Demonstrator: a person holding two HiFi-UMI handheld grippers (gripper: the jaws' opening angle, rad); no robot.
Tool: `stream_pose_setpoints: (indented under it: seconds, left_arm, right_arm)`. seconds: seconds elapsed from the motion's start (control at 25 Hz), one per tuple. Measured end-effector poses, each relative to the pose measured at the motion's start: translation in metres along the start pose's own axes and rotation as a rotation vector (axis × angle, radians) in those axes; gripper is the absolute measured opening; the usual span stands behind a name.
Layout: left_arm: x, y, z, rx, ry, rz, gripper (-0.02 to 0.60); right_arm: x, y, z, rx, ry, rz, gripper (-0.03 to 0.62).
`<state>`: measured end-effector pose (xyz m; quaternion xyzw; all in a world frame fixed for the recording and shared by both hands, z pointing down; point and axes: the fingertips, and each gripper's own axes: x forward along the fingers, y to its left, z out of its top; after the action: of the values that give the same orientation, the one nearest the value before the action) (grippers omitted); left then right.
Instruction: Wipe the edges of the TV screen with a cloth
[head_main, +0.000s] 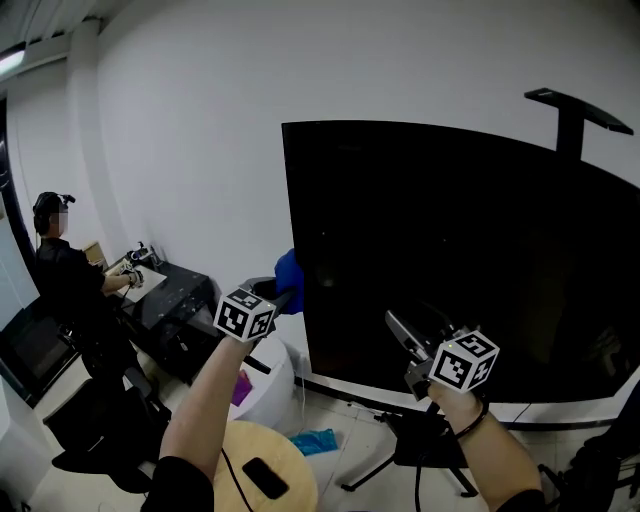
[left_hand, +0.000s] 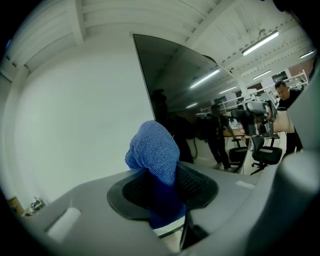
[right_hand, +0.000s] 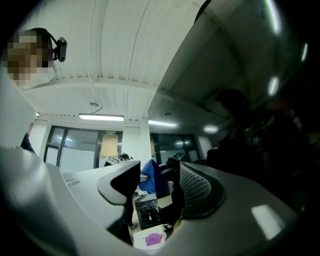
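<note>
The left gripper (head_main: 287, 297) has its fingers shut tight on a blue cloth (head_main: 287, 275). The cloth sticks out past the fingers in a soft lump. It sits right at the 9 o'clock edge of the big dark TV screen (head_main: 450, 260), about halfway up that side. It looks like it touches the edge, but that is hard to tell for sure.

The right gripper (head_main: 405, 340) is in front of the screen, down near 6 o'clock. Its fingers are a little way apart and hold nothing.

The step in hand looks like wiping along the left side edge. To do it well, the person should push only the soft lump onto the edge, not the hard fingers, which could scratch the glass. The wipe should go in a straight line along the edge. The squeeze should be strong so the cloth does not slip out. The empty right gripper should stay off the glass.

Counting: one TV screen, one blue cloth in the fingers and two grippers. There is one round wooden stool (head_main: 250, 465) at 6 o'clock with one dark phone (head_main: 265, 478) on it. One other person (head_main: 65, 270) sits at a desk (head_main: 180, 290) at 9 o'clock.
</note>
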<state>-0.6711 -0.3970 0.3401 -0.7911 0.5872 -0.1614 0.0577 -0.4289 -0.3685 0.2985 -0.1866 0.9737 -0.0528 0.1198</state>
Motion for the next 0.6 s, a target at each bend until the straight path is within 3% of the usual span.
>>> stream_pose_setpoints:
  seconds: [0.6]
  left_arm:
    - [-0.030,0.042,0.136,0.157,-0.074,0.024,0.124]
  right_arm:
    - [0.015,0.023,0.092,-0.120,-0.068,0.010,0.255]
